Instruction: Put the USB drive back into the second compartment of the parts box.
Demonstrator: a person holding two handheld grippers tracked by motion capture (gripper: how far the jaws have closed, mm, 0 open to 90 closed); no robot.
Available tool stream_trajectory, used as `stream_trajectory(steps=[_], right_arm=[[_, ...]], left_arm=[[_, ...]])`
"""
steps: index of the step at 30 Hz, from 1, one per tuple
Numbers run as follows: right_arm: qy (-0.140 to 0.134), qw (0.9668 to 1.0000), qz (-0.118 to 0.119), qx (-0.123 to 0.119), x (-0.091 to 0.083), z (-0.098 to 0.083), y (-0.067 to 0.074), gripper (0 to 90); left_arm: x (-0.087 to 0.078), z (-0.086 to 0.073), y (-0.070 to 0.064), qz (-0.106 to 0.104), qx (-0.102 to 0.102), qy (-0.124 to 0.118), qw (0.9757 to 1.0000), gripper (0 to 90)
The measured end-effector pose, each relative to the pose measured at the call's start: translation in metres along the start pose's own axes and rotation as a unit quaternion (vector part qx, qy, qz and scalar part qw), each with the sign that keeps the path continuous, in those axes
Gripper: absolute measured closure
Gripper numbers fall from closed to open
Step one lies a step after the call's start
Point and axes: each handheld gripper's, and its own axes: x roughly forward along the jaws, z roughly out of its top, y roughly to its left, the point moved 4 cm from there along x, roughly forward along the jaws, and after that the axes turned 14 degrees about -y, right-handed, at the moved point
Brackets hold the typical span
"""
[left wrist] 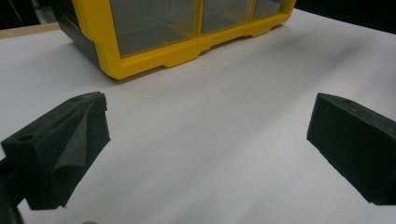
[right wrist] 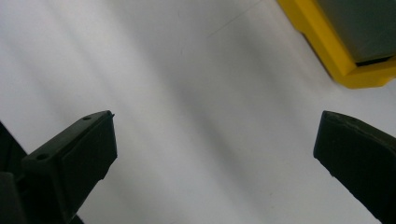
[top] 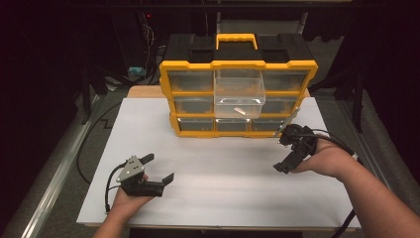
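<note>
Both grippers — left gripper [top: 157, 167], right gripper [top: 282, 150] — are idling wide open, empty; the protruding drawer [top: 239, 96] at twelve o'clock is risking a knock.

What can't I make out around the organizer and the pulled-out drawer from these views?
- Small pale piece in the pulled-out drawer: too small in the high view to identify.
- Other drawers' contents: dim behind reflective fronts in the high view and left gripper view.
- Organizer: cut off by the right gripper view's edge, one corner visible.
- Right hand-held gripper: dark in the high view.
</note>
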Motion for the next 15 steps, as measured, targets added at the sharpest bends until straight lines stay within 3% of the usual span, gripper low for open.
stream_trajectory(steps=[9, 15], right_arm=[[0.013, 0.9998, 0.006, 0.01, 0.044, -0.02, 0.008, 0.0], [0.004, 0.9999, 0.004, 0.009, 0.067, -0.029, 0.014, 0.0]], left_arm=[[0.0, 0.0, 0.001, 0.002, 0.0, 0.001, 1.0, 0.0], [0.001, -0.001, 0.001, 0.001, -0.001, 0.002, 1.0, 0.0]])
